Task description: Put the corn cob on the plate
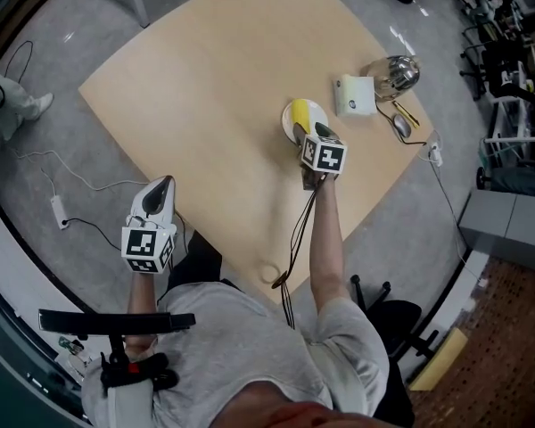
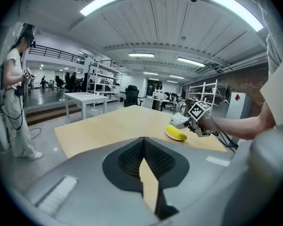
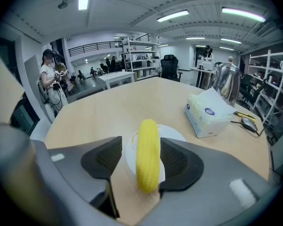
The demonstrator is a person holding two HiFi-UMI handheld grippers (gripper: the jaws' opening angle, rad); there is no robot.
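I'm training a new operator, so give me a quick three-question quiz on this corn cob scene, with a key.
1. True or false: the left gripper holds the corn cob.
2. The right gripper has its jaws: A) apart, either side of the corn cob; B) shut on the corn cob; C) shut and empty.
3. Fill in: the corn cob lies across the white ____.
Key: 1 false; 2 A; 3 plate.

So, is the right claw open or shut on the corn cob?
Open. The jaws of the right claw stand apart, with a gap beside the corn cob, which lies on the plate.
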